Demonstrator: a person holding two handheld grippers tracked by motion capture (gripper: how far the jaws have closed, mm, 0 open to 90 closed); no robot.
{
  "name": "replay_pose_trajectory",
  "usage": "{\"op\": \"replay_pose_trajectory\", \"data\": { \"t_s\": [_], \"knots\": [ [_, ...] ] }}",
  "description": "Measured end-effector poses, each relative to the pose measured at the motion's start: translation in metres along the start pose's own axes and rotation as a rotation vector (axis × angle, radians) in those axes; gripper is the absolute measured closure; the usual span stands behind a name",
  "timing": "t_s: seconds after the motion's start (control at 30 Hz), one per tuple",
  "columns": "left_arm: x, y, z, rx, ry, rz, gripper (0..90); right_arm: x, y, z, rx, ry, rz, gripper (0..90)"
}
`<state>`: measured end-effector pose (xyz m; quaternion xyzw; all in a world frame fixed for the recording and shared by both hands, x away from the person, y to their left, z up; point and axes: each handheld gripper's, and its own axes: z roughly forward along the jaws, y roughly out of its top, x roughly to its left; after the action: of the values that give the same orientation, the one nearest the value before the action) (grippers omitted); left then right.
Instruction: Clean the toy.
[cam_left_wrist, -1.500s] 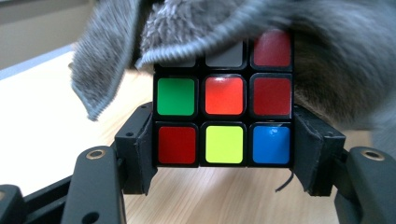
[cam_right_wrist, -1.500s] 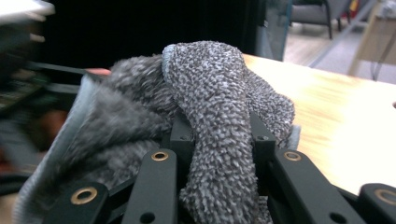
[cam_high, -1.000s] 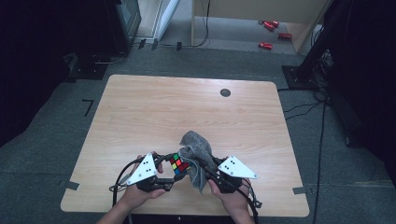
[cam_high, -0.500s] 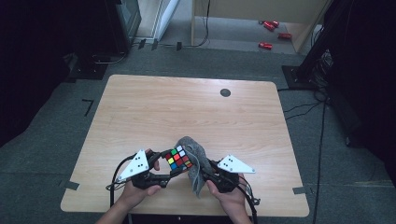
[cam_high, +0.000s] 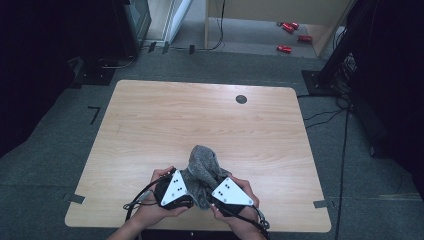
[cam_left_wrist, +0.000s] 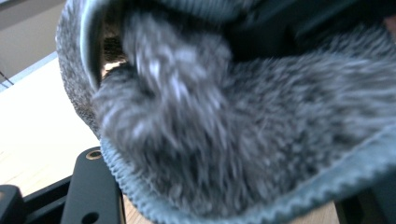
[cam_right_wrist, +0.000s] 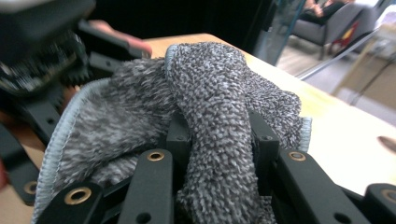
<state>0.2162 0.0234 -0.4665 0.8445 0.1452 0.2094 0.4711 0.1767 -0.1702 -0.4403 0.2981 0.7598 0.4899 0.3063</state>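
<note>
One second on, the cloth now hides the cube; the right gripper pinches the cloth, jaws just eased slightly; the left gripper's grip cannot be told.

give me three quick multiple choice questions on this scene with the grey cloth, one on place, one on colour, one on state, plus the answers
1. Where on the table is the cloth?
A. at the far edge, by the dark round spot
B. near the person's edge, between the two grippers
C. hanging off the left side

2. What colour is the cloth?
A. red
B. yellow
C. grey

3. How does the right gripper stand to the cloth?
A. its jaws are closed on a fold of it
B. it is wide open and well apart from it
C. it lies flat on the table

Answers:
1 B, the high view shows the cloth bunched between both hands at the near edge.
2 C, its fluffy pile is mottled grey in each view.
3 A, the right gripper view shows a fold pinched between its two black jaws.
</note>
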Motion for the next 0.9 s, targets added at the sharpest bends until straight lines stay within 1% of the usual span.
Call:
{"op": "replay_pose_trajectory", "data": {
  "t_s": [0.03,0.07,0.1,0.13,0.17,0.2,0.23,0.27,0.3,0.33,0.37,0.4,0.43,0.47,0.5,0.53,0.57,0.6,0.63,0.67,0.7,0.73,0.77,0.8,0.83,0.87,0.9],
  "knots": [
    [-0.001,0.001,0.000,0.002,0.003,0.010,34.6,0.002,-0.001,0.001,0.006,-0.018,-0.033,69.0],
    [-0.003,0.003,0.000,0.008,0.006,0.028,34.6,0.003,-0.001,0.001,0.010,-0.047,-0.068,68.9],
    [-0.005,0.004,0.000,0.011,0.012,0.041,34.6,0.002,-0.002,0.002,0.020,-0.080,-0.079,69.1],
    [-0.006,0.005,0.000,0.015,0.018,0.050,34.6,-0.002,-0.003,0.003,0.028,-0.097,-0.064,69.3],
    [-0.007,0.005,0.001,0.014,0.019,0.049,34.6,-0.008,-0.004,0.003,0.033,-0.108,-0.028,69.8],
    [-0.007,0.005,0.000,0.008,0.016,0.043,34.5,-0.013,-0.005,0.002,0.041,-0.124,0.003,70.4],
    [-0.006,0.005,0.000,0.006,0.016,0.032,34.6,-0.016,-0.005,0.002,0.054,-0.140,0.012,70.6],
    [-0.005,0.005,0.000,0.009,0.022,0.028,34.5,-0.017,-0.006,0.001,0.052,-0.138,0.015,70.8],
    [-0.003,0.005,0.000,0.020,0.027,0.027,34.5,-0.015,-0.005,0.000,0.038,-0.123,0.013,70.8],
    [-0.002,0.004,0.000,0.028,0.030,0.020,34.6,-0.010,-0.004,-0.001,0.021,-0.093,0.006,70.6],
    [-0.001,0.003,0.001,0.032,0.035,0.017,34.5,-0.003,-0.003,-0.001,-0.002,-0.051,-0.019,70.4],
    [-0.001,0.002,0.001,0.032,0.039,0.013,34.6,0.004,-0.002,0.000,-0.016,-0.022,-0.055,70.3],
    [-0.001,0.002,0.000,0.028,0.037,0.013,34.5,0.011,-0.001,0.001,-0.015,-0.009,-0.086,70.3],
    [-0.001,0.003,-0.001,0.025,0.037,0.018,34.6,0.015,-0.001,0.003,-0.004,-0.010,-0.109,70.3],
    [-0.002,0.003,-0.001,0.025,0.042,0.023,34.6,0.015,-0.002,0.004,-0.005,-0.016,-0.117,70.4],
    [-0.001,0.004,-0.002,0.023,0.042,0.021,34.6,0.012,-0.002,0.004,-0.009,-0.018,-0.106,70.6],
    [0.000,0.004,-0.002,0.020,0.036,0.016,34.6,0.007,-0.003,0.004,-0.007,-0.030,-0.085,70.7],
    [0.001,0.004,-0.002,0.010,0.031,0.004,34.6,0.001,-0.004,0.003,0.003,-0.060,-0.063,70.9],
    [0.002,0.004,-0.002,0.010,0.030,0.000,34.6,-0.006,-0.006,0.003,0.018,-0.085,-0.032,70.9],
    [0.002,0.004,-0.002,0.008,0.028,-0.003,34.6,-0.013,-0.007,0.002,0.017,-0.086,0.013,71.0],
    [0.003,0.004,-0.002,0.005,0.024,-0.009,34.6,-0.018,-0.008,0.001,0.024,-0.092,0.047,71.0],
    [0.002,0.003,-0.001,0.008,0.022,-0.008,34.5,-0.018,-0.008,0.000,0.021,-0.085,0.058,71.0],
    [0.001,0.003,0.000,0.013,0.019,-0.002,34.5,-0.016,-0.008,-0.001,0.007,-0.063,0.041,70.8],
    [0.001,0.002,0.000,0.019,0.013,0.004,34.5,-0.012,-0.006,-0.001,-0.007,-0.029,0.018,70.4],
    [0.000,0.002,0.001,0.016,0.006,0.000,34.6,-0.005,-0.005,0.000,-0.017,-0.002,-0.018,70.1],
    [0.001,0.002,0.000,0.013,-0.001,-0.005,34.6,0.001,-0.004,0.001,-0.016,0.004,-0.053,70.1],
    [0.002,0.002,-0.001,0.007,-0.003,-0.010,34.6,0.003,-0.004,0.002,-0.012,-0.002,-0.076,70.2]
  ]
}}
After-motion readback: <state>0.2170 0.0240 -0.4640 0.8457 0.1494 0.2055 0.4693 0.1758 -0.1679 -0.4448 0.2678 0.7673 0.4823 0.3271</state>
